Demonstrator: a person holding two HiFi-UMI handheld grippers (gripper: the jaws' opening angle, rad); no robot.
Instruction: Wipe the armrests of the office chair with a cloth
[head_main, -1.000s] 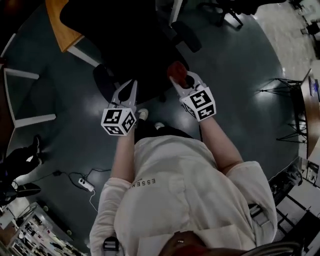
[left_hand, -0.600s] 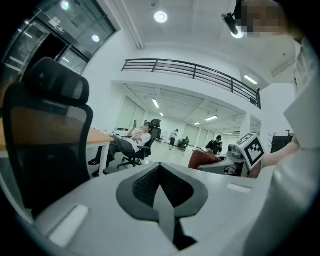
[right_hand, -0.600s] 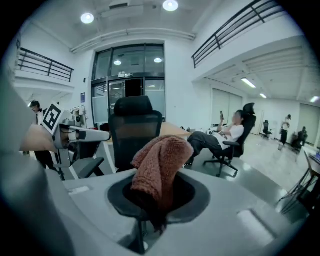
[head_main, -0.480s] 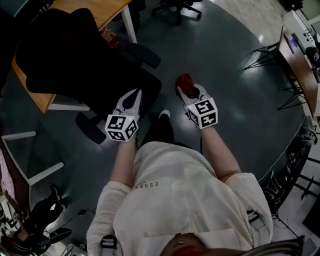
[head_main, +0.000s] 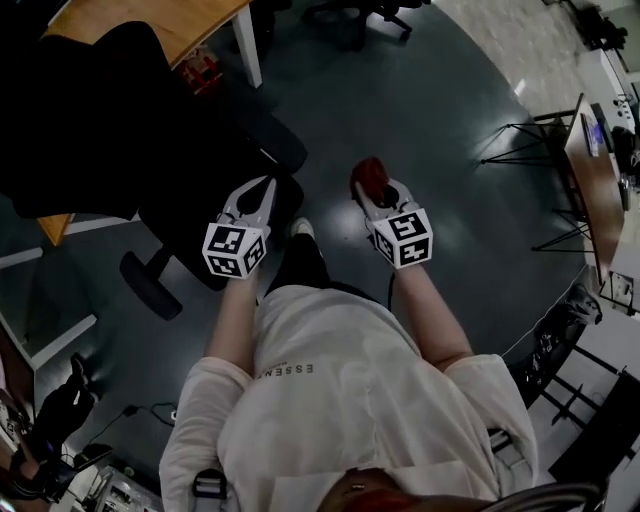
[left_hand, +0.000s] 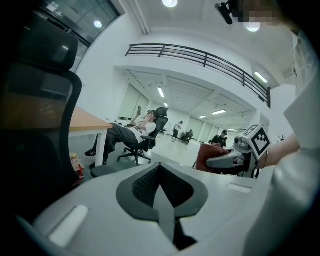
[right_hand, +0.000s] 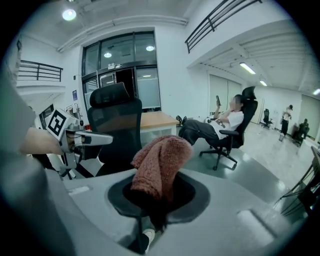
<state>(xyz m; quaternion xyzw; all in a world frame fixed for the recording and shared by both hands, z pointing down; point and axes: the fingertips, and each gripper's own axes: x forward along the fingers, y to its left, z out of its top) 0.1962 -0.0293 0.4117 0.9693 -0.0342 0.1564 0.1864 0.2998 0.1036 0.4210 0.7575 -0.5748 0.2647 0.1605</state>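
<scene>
Looking down from your head, you have the cloth (head_main: 370, 172) clamped in the right gripper (head_main: 372, 190), bunched at its tips, while the left gripper (head_main: 262, 192) hangs over the edge of the chair (head_main: 100, 120). The nearer armrest (head_main: 272, 128) lies ahead of the left jaws and to the left of the right jaws, apart from the cloth. I judge that no wiping is under way and both armrests are left to do.

In the left gripper view, the jaws are pressed together on nothing. The chair rises to their left and the cloth shows to their right.

In the right gripper view, the jaws grasp the cloth, which stands up between them. The chair sits beyond them, ahead and to the left, untouched.
</scene>
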